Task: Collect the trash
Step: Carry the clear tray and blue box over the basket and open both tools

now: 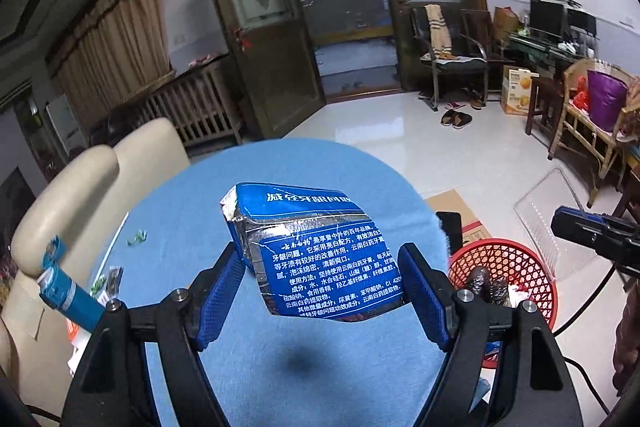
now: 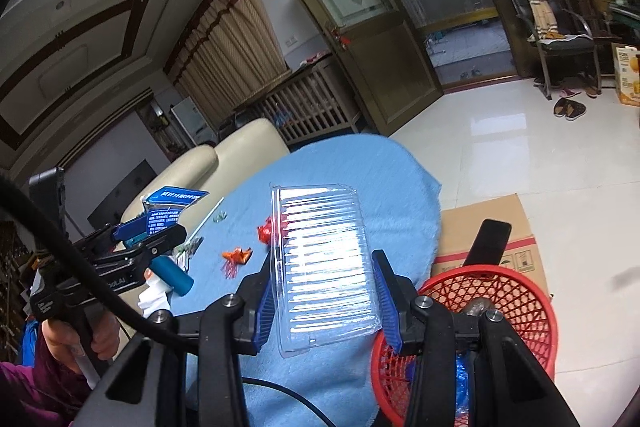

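Note:
My left gripper (image 1: 322, 275) is shut on a crumpled blue toothpaste box (image 1: 316, 251) and holds it above the blue-clothed table (image 1: 304, 367). It also shows in the right wrist view (image 2: 160, 217), at the left. My right gripper (image 2: 324, 291) is shut on a clear ribbed plastic tray (image 2: 324, 263), held over the table's right edge beside the red mesh basket (image 2: 516, 291). The basket (image 1: 516, 267) stands on the floor to the table's right and holds some trash. On the table lie an orange wrapper (image 2: 238, 255), a red wrapper (image 2: 265, 231) and a blue tube (image 2: 174, 275).
A cream sofa (image 1: 72, 195) stands left of the table. Flattened cardboard (image 2: 500, 223) lies on the white tiled floor behind the basket. Small green scraps (image 1: 137, 237) and a white straw (image 2: 208, 217) lie on the cloth. Chairs and a desk stand far right.

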A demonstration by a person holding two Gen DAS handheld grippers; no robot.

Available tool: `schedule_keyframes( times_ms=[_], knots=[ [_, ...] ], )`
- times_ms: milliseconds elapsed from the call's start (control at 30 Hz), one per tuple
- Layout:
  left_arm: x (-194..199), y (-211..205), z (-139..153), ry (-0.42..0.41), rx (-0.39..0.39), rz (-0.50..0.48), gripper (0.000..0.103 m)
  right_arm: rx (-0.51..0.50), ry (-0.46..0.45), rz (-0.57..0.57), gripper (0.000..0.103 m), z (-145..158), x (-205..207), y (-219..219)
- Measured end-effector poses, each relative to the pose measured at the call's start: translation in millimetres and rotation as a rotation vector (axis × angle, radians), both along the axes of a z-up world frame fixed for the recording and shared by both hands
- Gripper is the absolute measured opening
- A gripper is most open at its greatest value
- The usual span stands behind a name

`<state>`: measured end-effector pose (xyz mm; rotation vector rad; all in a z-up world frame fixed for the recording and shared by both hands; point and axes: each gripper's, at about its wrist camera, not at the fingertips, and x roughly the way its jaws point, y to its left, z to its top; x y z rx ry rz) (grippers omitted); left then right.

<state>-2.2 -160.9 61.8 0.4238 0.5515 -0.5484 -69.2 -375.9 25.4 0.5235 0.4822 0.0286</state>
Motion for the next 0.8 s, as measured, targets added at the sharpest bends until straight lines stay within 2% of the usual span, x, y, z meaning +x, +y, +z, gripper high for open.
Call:
schedule_keyframes(
  times_ms=[333,800],
  knots=[
    [-27,-23,10,-0.061,0.032,-0.042,0.079,0.016,-0.044,-0.039,0.046,9,-22,-18],
    [-42,-46,15,-0.072,0.057,-0.086,0.079,0.034,-0.064,-0.083,0.046,9,-39,-39]
  ],
)
